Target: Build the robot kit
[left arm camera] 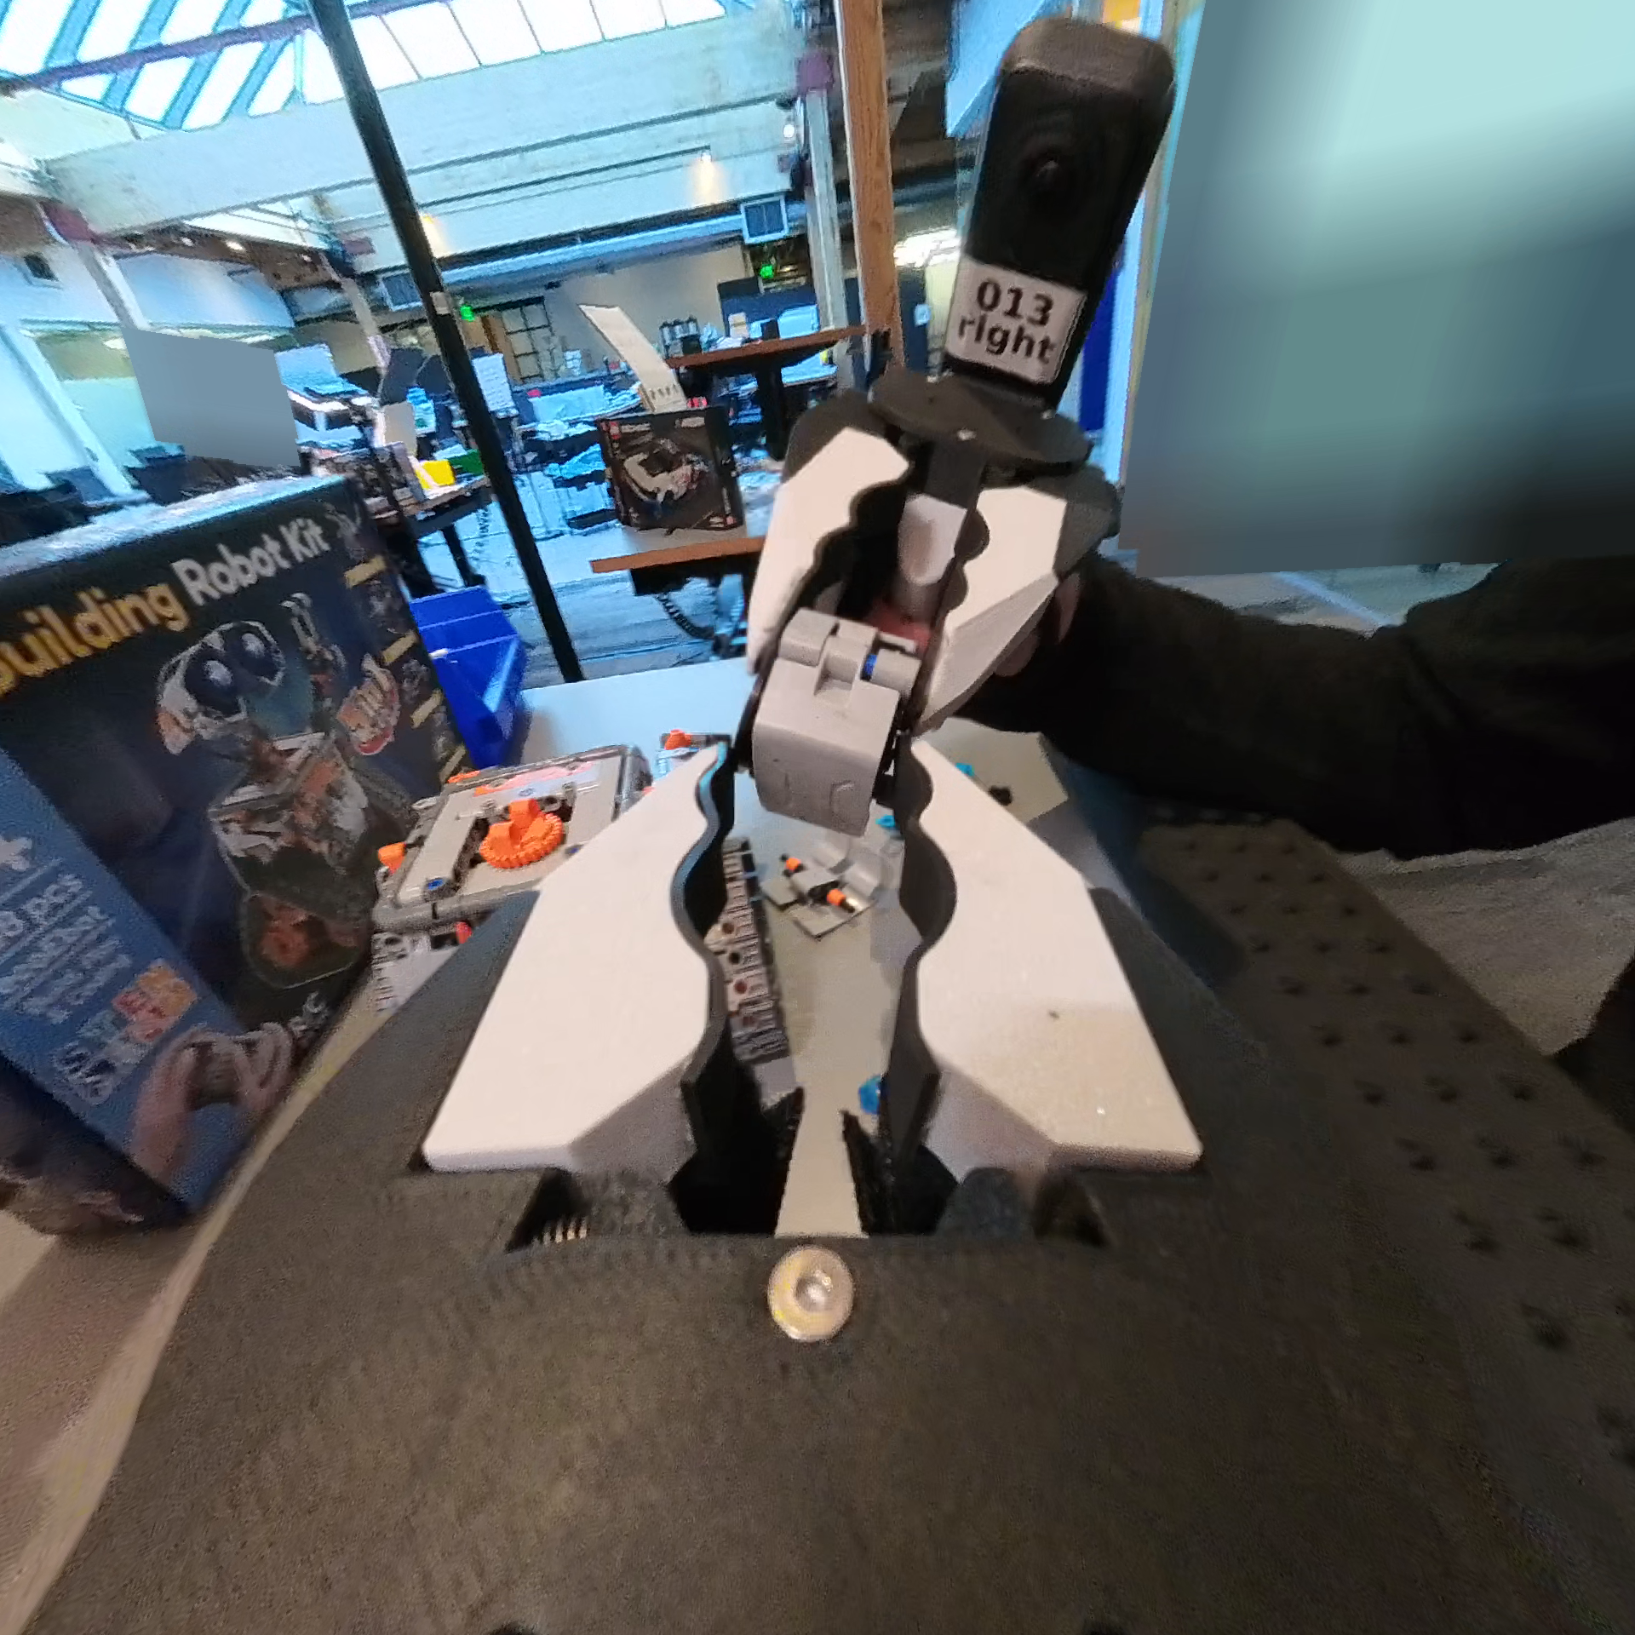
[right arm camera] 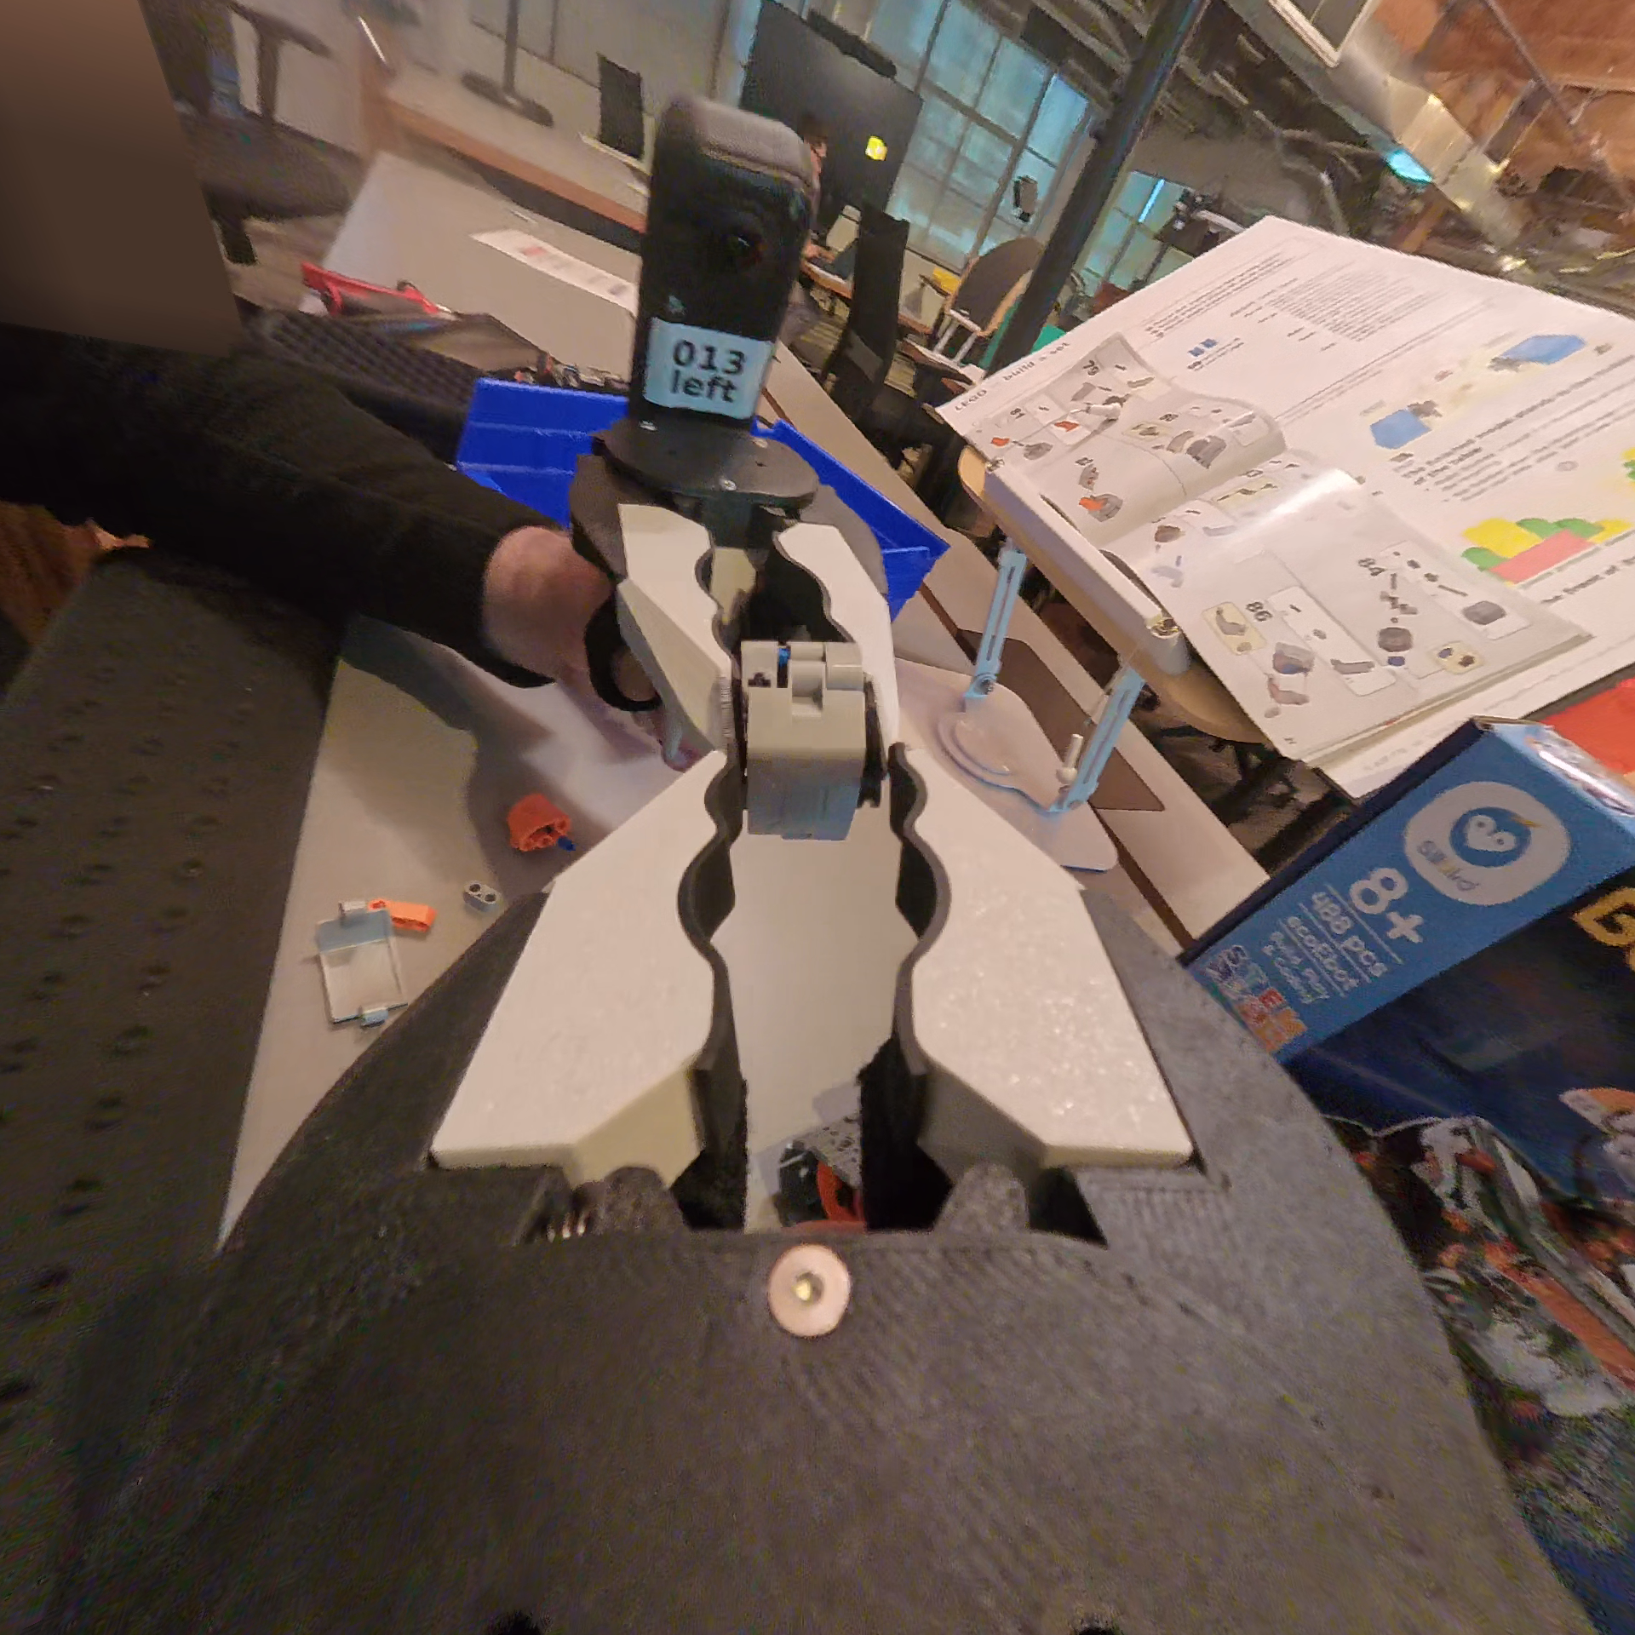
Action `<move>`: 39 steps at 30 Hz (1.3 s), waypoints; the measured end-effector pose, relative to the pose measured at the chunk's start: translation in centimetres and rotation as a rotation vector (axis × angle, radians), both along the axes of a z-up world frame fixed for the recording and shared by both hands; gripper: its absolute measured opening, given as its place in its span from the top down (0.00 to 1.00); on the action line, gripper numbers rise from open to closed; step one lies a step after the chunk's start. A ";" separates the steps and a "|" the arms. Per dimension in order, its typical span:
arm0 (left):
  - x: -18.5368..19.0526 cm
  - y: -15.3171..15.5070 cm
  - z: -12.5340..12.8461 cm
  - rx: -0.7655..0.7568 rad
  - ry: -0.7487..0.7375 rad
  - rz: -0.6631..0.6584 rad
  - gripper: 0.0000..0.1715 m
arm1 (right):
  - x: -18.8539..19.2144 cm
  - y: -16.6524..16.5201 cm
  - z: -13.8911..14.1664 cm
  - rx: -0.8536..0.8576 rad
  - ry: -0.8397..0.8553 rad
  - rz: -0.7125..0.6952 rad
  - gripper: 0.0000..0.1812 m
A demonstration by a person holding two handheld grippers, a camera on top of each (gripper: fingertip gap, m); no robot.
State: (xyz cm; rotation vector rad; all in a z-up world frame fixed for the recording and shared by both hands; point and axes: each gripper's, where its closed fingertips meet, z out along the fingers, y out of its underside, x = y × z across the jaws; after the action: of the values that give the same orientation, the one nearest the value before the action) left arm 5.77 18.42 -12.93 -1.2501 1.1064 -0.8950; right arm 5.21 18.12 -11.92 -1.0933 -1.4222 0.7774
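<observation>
Left wrist view: the grey block assembly (left arm camera: 823,739) hung above the table (left arm camera: 610,699), its lower part between the left gripper (left arm camera: 809,779) tips, its top pinched by the right gripper (left arm camera: 849,672).
Left tongs: narrowed onto the block's sides, contact apparently at the tips only.
Nearby: orange-geared frame (left arm camera: 504,840), kit box (left arm camera: 203,796).
Right wrist view: the same block (right arm camera: 801,752) sat between both tongs; the right gripper (right arm camera: 809,770) pressed its lower sides.
Risk: opposed pulls might split the hinged block or drop it onto loose parts (right arm camera: 389,938).

The left gripper (left arm camera: 814,761) and the right gripper (right arm camera: 809,770) face each other tip to tip, raised above the table. Each has its jaws drawn close together at the tips. A dark-sleeved hand (right arm camera: 553,610) grips the left one's handle; another sleeved hand (left arm camera: 1044,637) holds the right one.
</observation>
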 end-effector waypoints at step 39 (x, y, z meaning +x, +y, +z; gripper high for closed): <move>-0.3 1.5 -0.3 -0.387 -0.147 -0.097 0.83 | 0.3 2.2 0.2 -0.635 0.156 0.129 0.85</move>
State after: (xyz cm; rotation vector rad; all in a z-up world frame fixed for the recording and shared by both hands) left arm 5.45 19.87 -13.23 -1.4247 0.9087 -1.2980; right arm 5.51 20.31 -11.74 -1.3828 -1.1432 1.4365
